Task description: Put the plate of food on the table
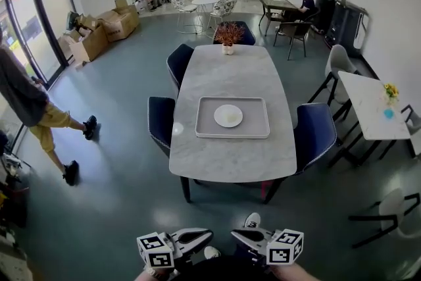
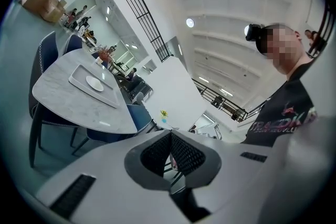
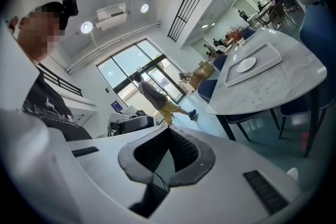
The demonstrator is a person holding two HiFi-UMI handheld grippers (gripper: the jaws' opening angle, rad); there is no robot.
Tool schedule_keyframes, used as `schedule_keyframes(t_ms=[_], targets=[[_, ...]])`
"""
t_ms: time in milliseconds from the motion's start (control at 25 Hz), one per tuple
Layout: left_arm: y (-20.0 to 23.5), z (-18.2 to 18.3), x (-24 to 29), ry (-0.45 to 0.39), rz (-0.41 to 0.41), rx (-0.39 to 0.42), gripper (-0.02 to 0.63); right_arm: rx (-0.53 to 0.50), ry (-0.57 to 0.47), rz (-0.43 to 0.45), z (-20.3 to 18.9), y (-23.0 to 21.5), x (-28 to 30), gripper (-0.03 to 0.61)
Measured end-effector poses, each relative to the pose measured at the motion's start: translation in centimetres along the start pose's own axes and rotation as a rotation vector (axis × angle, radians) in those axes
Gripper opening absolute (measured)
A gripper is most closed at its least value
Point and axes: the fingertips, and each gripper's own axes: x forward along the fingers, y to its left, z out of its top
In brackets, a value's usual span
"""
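A white plate (image 1: 228, 116) lies in a grey tray (image 1: 204, 131) on the marble table (image 1: 230, 69) some way ahead of me; I cannot make out food on it. Both grippers are held low and close to the body, far short of the table. My left gripper (image 1: 205, 233) and right gripper (image 1: 237, 233) point their tips toward each other, and each is shut on nothing. The left gripper view has its shut jaws (image 2: 170, 136) tilted up, with the plate (image 2: 94, 83) and tray (image 2: 79, 79) far off. The right gripper (image 3: 168, 131) sees the plate (image 3: 245, 64) on the tray (image 3: 265, 59).
Dark blue chairs (image 1: 161, 122) (image 1: 314, 135) stand round the table. A vase with a reddish plant (image 1: 228, 34) sits at its far end. A person (image 1: 29, 108) walks at the left. Another white table (image 1: 371, 105) stands on the right, with cardboard boxes (image 1: 105, 29) at the back left.
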Motion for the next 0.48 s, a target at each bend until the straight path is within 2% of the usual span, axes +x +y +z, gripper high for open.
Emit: schedule_keyframes(t_ms=[480], targets=[[-1.2, -0.4, -0.2, -0.038, -0.009, 0.017, 0.006, -0.058, -0.002, 0.061, -0.6, 1.8, -0.3, 0.012]])
